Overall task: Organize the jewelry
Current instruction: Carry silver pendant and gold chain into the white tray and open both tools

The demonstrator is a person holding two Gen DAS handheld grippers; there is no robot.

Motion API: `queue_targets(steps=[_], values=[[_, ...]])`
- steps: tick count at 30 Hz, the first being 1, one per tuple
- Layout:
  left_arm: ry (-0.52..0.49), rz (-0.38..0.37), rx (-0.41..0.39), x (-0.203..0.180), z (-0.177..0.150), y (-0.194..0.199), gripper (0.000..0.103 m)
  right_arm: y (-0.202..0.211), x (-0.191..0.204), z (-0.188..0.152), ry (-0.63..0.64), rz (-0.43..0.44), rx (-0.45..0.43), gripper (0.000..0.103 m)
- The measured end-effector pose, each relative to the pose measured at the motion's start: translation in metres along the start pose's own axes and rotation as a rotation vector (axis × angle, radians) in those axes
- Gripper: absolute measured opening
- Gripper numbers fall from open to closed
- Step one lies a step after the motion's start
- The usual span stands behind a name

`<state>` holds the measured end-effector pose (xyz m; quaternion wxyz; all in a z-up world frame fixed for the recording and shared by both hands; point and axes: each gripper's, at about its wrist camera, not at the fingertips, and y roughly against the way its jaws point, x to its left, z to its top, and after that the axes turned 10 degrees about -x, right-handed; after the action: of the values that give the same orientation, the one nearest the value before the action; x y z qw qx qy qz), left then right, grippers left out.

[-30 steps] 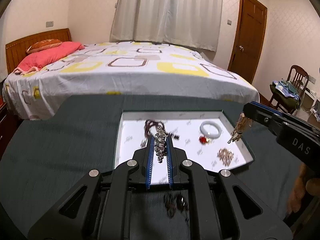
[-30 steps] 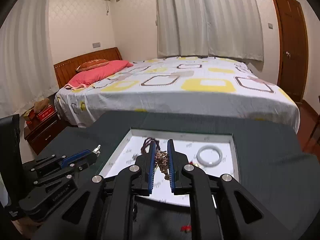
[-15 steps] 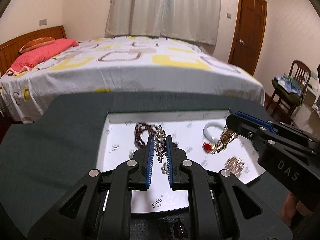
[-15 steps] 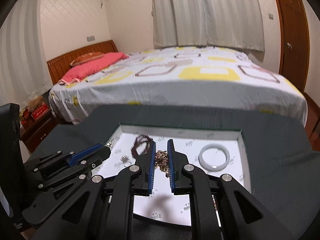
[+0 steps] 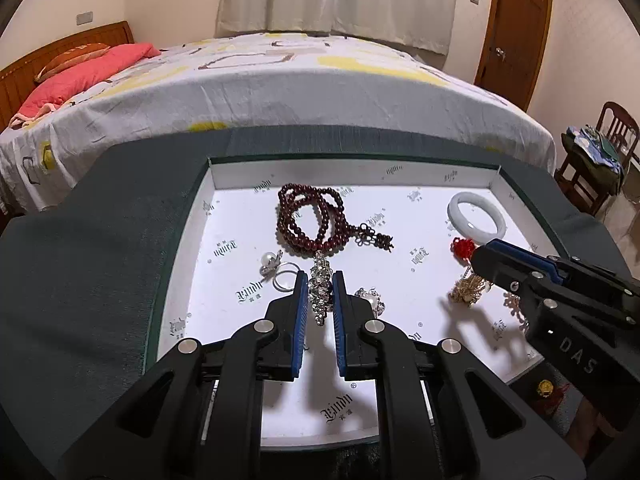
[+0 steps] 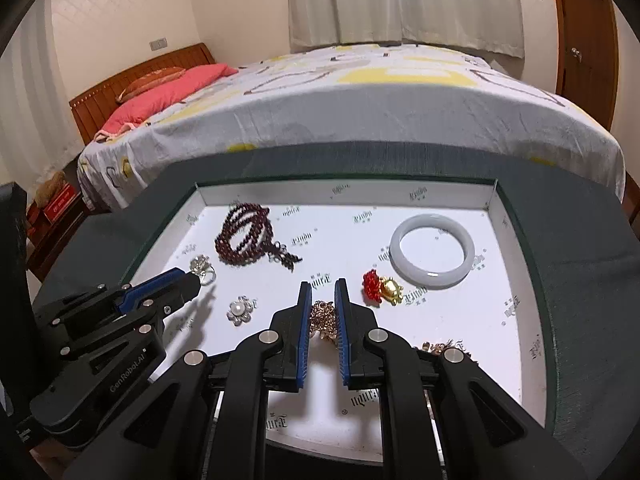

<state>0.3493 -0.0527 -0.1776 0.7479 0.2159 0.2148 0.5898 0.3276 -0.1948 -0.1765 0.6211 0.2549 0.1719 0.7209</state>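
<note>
A silver chain (image 5: 320, 292) is pinched between the blue pads of the left gripper (image 5: 320, 280), hanging over the near left part of the white tray (image 5: 352, 170). A gold chain (image 6: 323, 320) sits between the narrow jaws of the right gripper (image 6: 323, 296), which seem to grip it; its lower end reaches the tray floor near the middle. From the left camera the same gold chain (image 5: 470, 290) shows below the right gripper's tip at the right side.

On the tray floor, a dark red bead necklace (image 5: 310, 220) lies at the far left, coiled in loops. Near it, just left of the left gripper, are a pearl ring (image 5: 269, 261) and a plain ring (image 5: 285, 280). A pearl flower brooch (image 6: 239, 311) lies near the left gripper's tip. A pale bangle (image 6: 432, 250) rests flat at the far right. Just beside it on the near side is a red and gold charm (image 6: 382, 286).

The tray stands on a dark green cloth (image 5: 100, 240), with a bed (image 5: 280, 76) beyond.
</note>
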Motion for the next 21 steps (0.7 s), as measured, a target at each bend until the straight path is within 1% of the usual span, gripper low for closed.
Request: queue_targets(steps=[11,21], values=[[-0.004,-0.007,0.047,-0.004,-0.006,-0.011,0.012,-0.009,-0.002,-0.004,0.011,-0.014,0.030,0.013],[-0.002,-0.003,0.053,-0.003,-0.007,-0.014,0.012,-0.012,-0.003,-0.007,0.015,-0.025,0.041,0.013]])
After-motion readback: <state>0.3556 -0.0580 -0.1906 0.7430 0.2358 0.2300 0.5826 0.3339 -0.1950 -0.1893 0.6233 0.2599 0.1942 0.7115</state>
